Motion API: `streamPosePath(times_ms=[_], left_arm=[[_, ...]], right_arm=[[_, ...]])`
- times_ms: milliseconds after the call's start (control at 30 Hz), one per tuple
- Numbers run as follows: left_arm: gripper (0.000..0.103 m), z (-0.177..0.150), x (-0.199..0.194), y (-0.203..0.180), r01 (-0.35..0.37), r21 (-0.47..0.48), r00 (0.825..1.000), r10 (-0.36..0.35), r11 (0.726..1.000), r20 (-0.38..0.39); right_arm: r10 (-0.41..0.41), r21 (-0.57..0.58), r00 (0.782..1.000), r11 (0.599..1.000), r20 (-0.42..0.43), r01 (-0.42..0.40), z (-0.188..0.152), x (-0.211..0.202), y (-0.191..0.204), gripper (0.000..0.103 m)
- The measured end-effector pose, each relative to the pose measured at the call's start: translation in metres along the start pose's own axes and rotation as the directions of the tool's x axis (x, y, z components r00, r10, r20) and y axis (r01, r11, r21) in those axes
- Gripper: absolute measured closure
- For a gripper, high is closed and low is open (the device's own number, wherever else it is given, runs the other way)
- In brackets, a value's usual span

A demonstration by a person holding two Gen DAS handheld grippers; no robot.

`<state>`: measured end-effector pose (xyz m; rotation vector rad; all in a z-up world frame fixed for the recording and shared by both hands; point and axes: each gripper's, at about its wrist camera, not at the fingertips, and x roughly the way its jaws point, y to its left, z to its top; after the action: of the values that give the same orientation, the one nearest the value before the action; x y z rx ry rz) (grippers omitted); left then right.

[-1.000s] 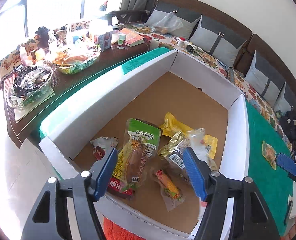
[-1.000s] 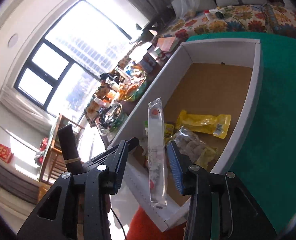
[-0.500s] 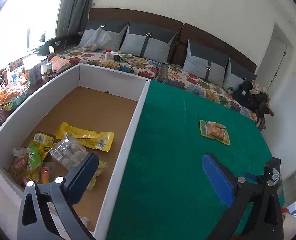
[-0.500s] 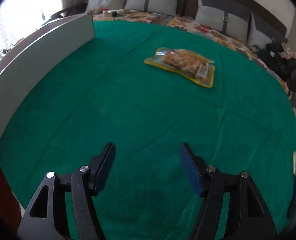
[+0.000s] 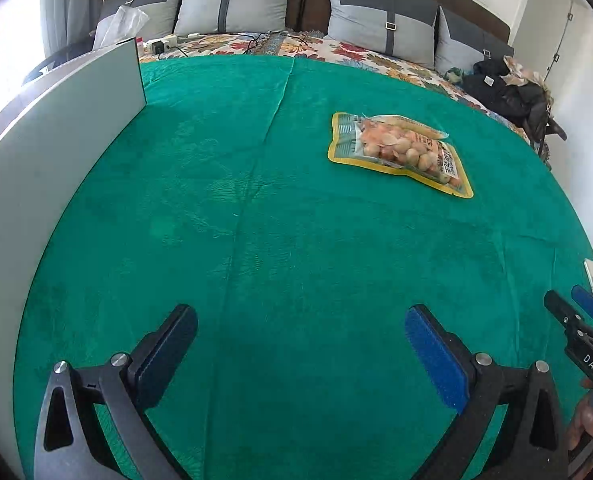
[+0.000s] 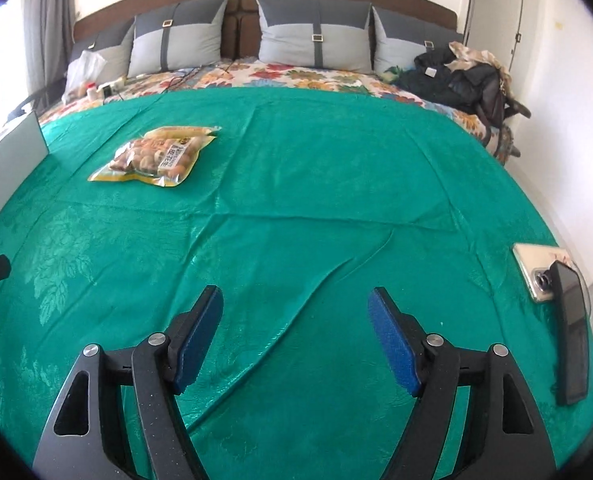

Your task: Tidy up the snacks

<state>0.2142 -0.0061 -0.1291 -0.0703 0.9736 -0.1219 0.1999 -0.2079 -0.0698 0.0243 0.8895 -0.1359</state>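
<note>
Nearest, the left claw [image 5: 300,344] gapes wide and empty over the green cloth [image 5: 256,240]; the right claw [image 6: 296,328], empty too, has just been opening. Farther off, a yellow-edged snack packet [image 5: 400,152] lies flat, well apart from the white box wall [image 5: 56,128] at left.

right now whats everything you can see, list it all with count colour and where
snack bag: 1, yellow-edged with pale nuts showing, flat on the cloth, apart from both grippers
green cloth: 1, green, covers the work surface
box wall: 1, white, stands along the cloth's left edge
cushions: 4, grey in two tones, propped along the brown backrest
floral cover: 1, multicoloured, on the seat behind the cloth
dark clothing pile: 1, black, far right on the seat
phones: 2, one silver, one black, at the cloth's right edge
left gripper: 1, black with blue pads, wide open, empty
right gripper: 1, black with blue pads, jaws just been opening, empty
</note>
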Motion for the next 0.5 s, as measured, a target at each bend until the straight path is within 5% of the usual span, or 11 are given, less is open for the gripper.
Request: streamPosePath(times_ms=[167, 500], left_arm=[[0.000, 0.004, 0.022, -0.015, -0.065, 0.110, 0.998, 0.063, 0.992, 0.014], [0.000, 0.003, 0.024, -0.016, -0.045, 0.120, 0.999, 0.042, 0.992, 0.025]], right_arm=[[0.002, 0.016, 0.998, 1.000, -0.069, -0.001, -0.009, 0.013, -0.009, 0.025], [0.022, 0.073, 0.997, 0.997, -0.071, -0.017, -0.013, 0.015, -0.019, 0.016]])
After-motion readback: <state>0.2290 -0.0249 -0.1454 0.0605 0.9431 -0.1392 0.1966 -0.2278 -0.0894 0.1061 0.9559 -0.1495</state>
